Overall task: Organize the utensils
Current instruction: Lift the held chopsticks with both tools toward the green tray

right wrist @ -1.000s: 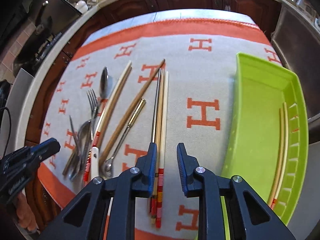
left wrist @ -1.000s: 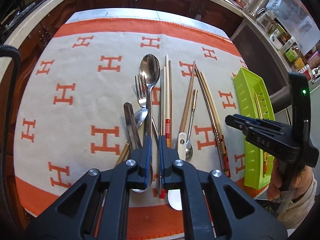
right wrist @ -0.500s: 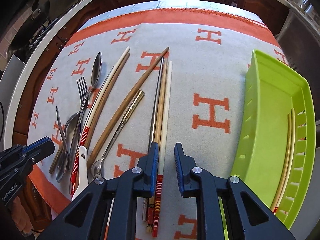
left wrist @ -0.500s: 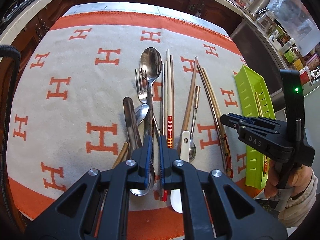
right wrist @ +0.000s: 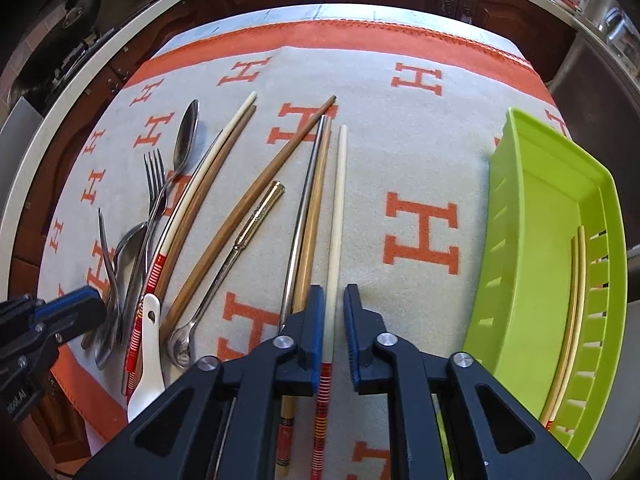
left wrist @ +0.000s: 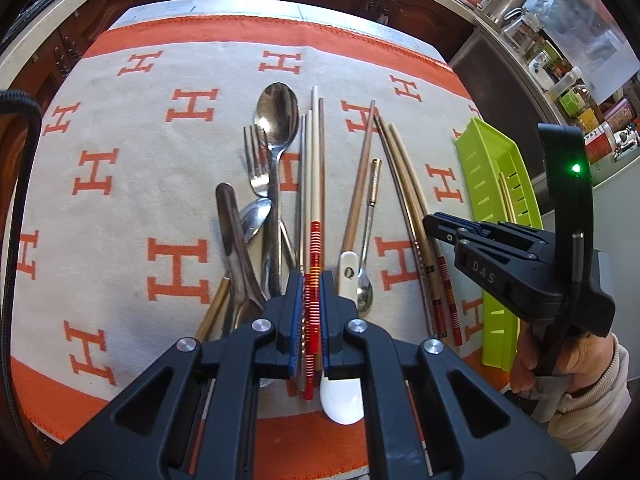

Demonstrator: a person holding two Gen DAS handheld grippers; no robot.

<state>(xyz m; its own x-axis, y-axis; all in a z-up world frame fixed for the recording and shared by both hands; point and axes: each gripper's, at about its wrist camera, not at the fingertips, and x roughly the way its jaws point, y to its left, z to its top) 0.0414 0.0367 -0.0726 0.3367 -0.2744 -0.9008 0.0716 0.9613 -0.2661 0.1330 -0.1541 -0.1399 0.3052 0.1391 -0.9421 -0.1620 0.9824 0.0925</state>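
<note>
Closing in from half a second ago, the left gripper (left wrist: 311,300) now narrowly brackets a red-banded chopstick (left wrist: 316,184) mid-cloth, while the right gripper (right wrist: 330,322), part-open, straddles another cream chopstick (right wrist: 335,220); the green tray (right wrist: 520,184) waits far right, two chopsticks already inside.

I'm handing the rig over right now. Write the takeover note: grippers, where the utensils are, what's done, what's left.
Left gripper: fingers close on either side of the red-striped end of a cream chopstick; whether it is actually clamped, cannot tell.
Right gripper: open, straddling another cream chopstick with a red-striped end, not yet gripped.
Green tray, at the right on the blanket: holds one pair of chopsticks along its slotted side.
Left to do: the large spoon, fork, white ceramic spoon, small gold-handled spoon and the remaining chopsticks lie loose on the blanket.
</note>
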